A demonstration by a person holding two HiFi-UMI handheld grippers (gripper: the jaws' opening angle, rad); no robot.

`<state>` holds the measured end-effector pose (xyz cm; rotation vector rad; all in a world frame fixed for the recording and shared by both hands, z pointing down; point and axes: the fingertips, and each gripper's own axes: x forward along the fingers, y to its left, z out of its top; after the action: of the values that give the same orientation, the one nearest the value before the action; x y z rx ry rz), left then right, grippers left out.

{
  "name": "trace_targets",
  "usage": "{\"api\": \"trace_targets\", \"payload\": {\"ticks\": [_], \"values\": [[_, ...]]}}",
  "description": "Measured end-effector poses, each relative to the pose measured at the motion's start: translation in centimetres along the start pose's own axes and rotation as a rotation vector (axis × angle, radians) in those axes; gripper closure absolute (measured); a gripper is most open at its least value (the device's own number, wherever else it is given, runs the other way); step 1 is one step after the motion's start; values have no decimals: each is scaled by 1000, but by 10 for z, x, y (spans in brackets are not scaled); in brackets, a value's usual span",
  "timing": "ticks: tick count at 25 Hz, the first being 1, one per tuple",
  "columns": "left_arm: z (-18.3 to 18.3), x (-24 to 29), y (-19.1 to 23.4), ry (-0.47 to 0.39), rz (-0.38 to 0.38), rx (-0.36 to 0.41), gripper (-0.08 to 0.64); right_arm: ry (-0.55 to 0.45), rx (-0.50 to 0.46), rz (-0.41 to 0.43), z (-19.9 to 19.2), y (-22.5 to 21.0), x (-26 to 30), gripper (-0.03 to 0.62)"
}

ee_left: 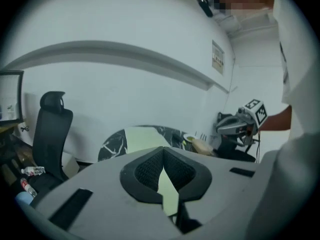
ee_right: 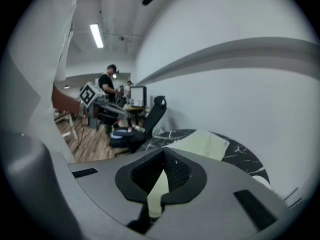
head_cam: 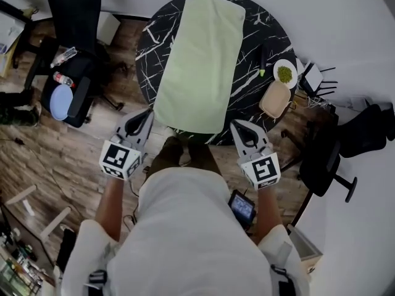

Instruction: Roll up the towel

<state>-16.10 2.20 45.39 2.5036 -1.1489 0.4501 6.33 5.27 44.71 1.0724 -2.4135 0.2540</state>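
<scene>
A light green towel lies flat and unrolled across a round black marble table, its near end draped over the front edge. My left gripper hovers by the towel's near left corner, shut and empty. Mirroring it, my right gripper is beside the near right corner, also shut with nothing held. In the left gripper view the closed jaws point at the towel, with the right gripper off to the side. The right gripper view shows its closed jaws before the towel.
A small plate of green bits and a beige container sit on the table's right side. A black office chair stands left, another chair right. A person stands far back. Wooden floor surrounds the table.
</scene>
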Motion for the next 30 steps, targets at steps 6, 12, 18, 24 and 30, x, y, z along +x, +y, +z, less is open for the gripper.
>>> {"api": "trace_targets", "payload": {"ticks": [6, 12, 18, 24, 30], "values": [[-127, 52, -6, 387, -129, 182, 561, 342, -214, 143, -120, 32, 59, 600], [-203, 67, -18, 682, -311, 599, 561, 562, -353, 274, -195, 59, 76, 598], [-245, 60, -9, 844, -489, 865, 462, 639, -380, 311, -225, 71, 78, 538], [-252, 64, 2, 875, -491, 915, 462, 658, -456, 312, -235, 70, 80, 520], [-264, 67, 10, 919, -512, 1016, 480, 728, -485, 327, -254, 70, 83, 522]]}}
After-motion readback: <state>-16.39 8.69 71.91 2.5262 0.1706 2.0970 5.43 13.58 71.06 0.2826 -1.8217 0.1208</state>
